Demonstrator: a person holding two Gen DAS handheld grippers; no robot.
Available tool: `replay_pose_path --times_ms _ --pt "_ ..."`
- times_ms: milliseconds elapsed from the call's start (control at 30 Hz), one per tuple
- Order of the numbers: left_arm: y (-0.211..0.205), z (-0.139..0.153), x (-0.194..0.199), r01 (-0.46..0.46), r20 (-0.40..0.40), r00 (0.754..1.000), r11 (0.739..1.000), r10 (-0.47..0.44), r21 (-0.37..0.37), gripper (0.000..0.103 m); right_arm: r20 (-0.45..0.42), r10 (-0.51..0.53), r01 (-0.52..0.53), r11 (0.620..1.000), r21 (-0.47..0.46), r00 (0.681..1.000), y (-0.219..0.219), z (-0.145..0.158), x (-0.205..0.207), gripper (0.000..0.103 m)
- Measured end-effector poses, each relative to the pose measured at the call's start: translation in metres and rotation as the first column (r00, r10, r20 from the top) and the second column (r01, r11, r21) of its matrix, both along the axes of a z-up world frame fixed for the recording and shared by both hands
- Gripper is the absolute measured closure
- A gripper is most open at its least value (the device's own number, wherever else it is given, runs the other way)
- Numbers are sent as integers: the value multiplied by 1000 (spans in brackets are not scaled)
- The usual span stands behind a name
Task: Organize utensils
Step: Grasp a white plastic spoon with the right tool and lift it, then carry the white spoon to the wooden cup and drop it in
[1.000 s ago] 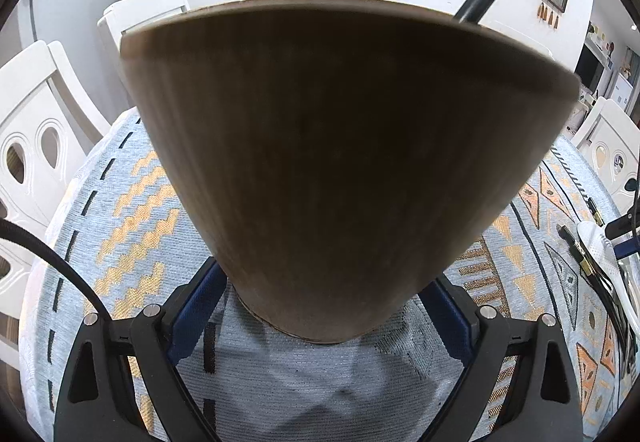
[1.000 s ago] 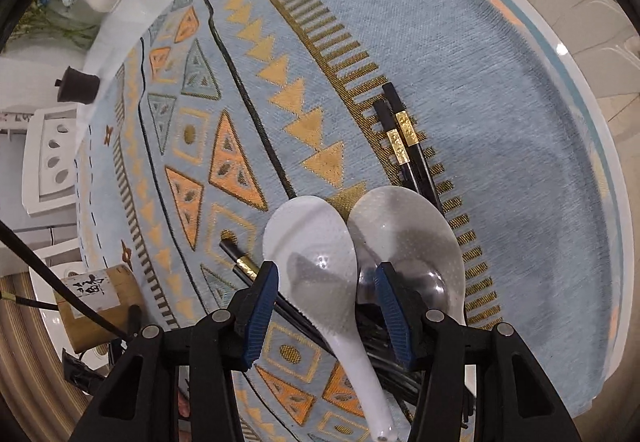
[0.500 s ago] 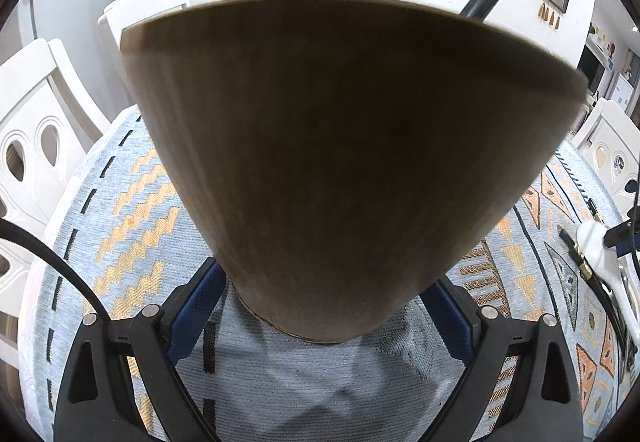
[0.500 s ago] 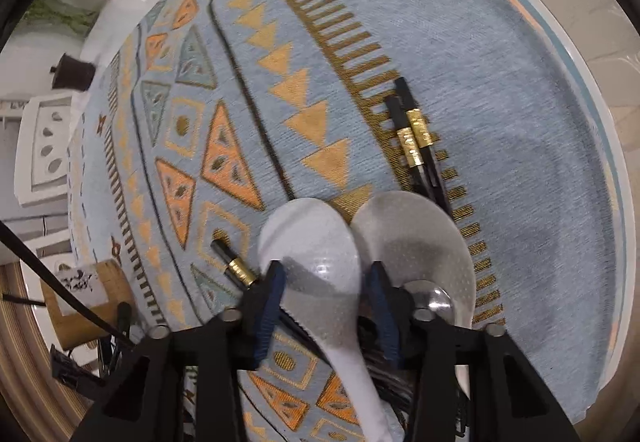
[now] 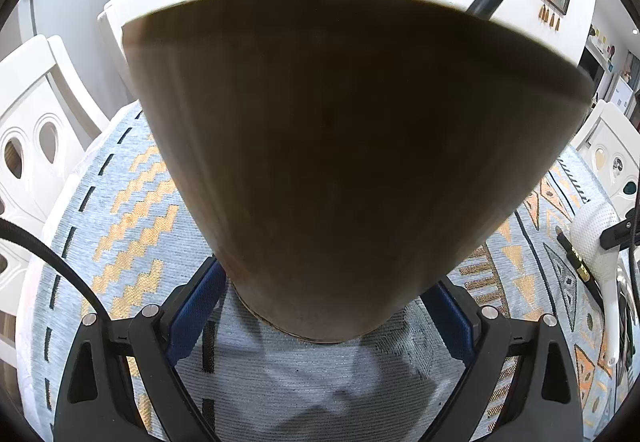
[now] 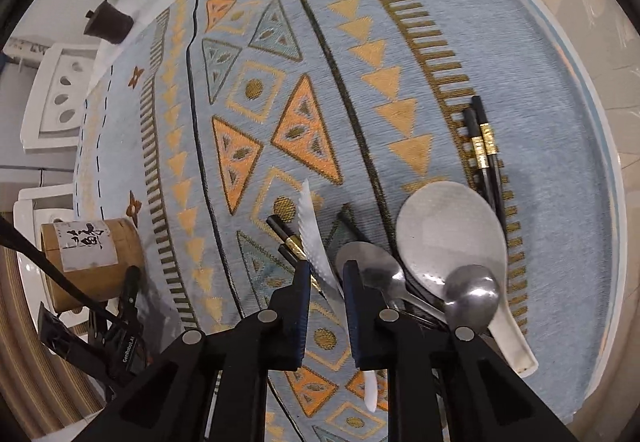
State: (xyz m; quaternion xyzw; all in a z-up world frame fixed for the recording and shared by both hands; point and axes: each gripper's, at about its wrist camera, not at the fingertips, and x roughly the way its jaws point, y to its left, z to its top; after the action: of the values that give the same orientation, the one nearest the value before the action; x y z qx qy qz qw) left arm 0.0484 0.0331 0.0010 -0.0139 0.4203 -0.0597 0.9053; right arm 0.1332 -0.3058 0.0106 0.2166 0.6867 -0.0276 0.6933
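Pickup step in hand: right tool (image 6: 325,284) has just been closing and now pinches a white dimpled plastic rice spoon (image 6: 316,242), turned on edge, clear of the utensil pile. Left tool (image 5: 320,318) grips the base of a brown bamboo cylinder holder (image 5: 340,162) standing on the table. Next move, likely: carry the spoon to the holder's open top and drop it handle-down. Second white spoon (image 6: 452,238), two steel spoons (image 6: 372,274) and black chopsticks (image 6: 486,146) lie on the blue patterned tablecloth (image 6: 400,22), right of the held spoon.

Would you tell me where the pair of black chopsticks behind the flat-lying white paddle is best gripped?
Grip the black chopsticks at the gold bands, coming straight down from above and closing across both sticks together. Their near ends run under the white paddle, so only that far stretch lies free on the tablecloth.
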Motion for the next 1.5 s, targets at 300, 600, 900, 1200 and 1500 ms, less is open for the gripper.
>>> replay_pose_path --times_ms 300,600,900,1200,1500 --pt "5 3 4 -1 -4 1000 1000 1 -6 7 -41 3 -2 1000 19 999 9 -28 7 88" --pt "6 4 5 -1 -6 1000 1000 1 -5 7 131 91 -84 995 -62 987 24 29 -2 96" --pt "6 4 5 -1 -6 1000 1000 1 -6 7 457 148 -123 989 -84 877 47 137 -2 96" --pt "6 4 6 -1 -8 1000 1000 1 -4 7 783 157 -204 978 -40 601 110 254 -10 96" --pt "5 5 6 -1 -7 1000 1000 1 -4 7 816 286 -305 942 -142 502 206 263 11 96"
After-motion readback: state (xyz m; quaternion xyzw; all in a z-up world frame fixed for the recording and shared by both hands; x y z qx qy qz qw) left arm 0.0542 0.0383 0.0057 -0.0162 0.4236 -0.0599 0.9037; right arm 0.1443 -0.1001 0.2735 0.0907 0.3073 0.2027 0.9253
